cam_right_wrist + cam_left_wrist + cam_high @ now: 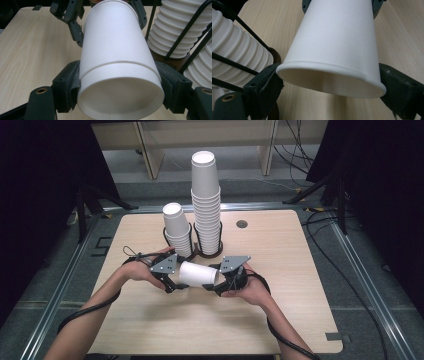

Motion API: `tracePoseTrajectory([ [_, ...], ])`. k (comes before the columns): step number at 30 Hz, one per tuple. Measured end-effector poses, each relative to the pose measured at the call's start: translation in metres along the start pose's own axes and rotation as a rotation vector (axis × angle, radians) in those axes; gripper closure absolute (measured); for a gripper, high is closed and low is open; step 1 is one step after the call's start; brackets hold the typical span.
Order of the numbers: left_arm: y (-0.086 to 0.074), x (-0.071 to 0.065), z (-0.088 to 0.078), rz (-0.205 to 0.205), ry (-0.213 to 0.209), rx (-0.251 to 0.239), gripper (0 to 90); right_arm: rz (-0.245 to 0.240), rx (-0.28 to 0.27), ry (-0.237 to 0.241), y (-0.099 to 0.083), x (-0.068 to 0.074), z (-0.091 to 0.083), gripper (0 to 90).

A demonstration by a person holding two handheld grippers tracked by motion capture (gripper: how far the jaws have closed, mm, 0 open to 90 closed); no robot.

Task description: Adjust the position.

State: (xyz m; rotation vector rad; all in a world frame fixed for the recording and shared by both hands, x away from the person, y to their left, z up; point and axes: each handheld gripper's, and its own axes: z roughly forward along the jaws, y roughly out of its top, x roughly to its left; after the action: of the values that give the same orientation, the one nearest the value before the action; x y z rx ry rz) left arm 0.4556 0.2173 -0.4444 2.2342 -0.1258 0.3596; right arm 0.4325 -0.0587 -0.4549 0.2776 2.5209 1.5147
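Wood counter (280, 310), dark room. Cup (198, 274) on its side at frame centre, just below two cup stacks (206, 205) in wire holder. Left gripper (172, 284) fingers clamp one end, right gripper (220, 287) fingers clamp other.

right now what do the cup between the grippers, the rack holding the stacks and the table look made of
Cup: looks like white paper with a matte finish; a rolled rim and a faint side seam show in the left gripper view.
Rack: seemingly thin black wire, probably coated metal, bent into loops around the stacked cups.
Table: pale wood grain, smooth and even, likely a laminate rather than solid wood.
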Motion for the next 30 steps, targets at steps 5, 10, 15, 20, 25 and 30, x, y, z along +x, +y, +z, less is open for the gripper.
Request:
tracePoseTrajectory([
  [5,0.0002,0.0015,-0.0021,0.007,-0.001,-0.004,12.5,-0.004,-0.009,0.006,-0.0002,-0.002,-0.0003,27.3],
  [10,0.0016,0.0014,-0.0044,0.007,0.004,-0.005,13.7,0.015,-0.009,0.018,-0.0008,-0.0034,0.0012,26.6],
  [15,0.0022,0.001,-0.0061,0.005,0.01,-0.005,14.5,0.023,-0.026,0.008,-0.0003,-0.0038,0.0015,25.9],
  [20,0.0033,0.0001,-0.0071,-0.006,0.02,-0.013,15.7,0.038,-0.033,0.01,-0.0012,-0.0049,0.0019,24.8],
  [25,0.005,0.0003,-0.0084,-0.013,0.013,-0.012,16.8,0.042,-0.043,0.009,-0.0009,-0.0057,0.0015,23.6],
  [30,0.0065,0.0002,-0.0099,-0.022,0.005,-0.014,17.5,0.063,-0.04,0.01,-0.0014,-0.0071,0.0002,18.5],
])
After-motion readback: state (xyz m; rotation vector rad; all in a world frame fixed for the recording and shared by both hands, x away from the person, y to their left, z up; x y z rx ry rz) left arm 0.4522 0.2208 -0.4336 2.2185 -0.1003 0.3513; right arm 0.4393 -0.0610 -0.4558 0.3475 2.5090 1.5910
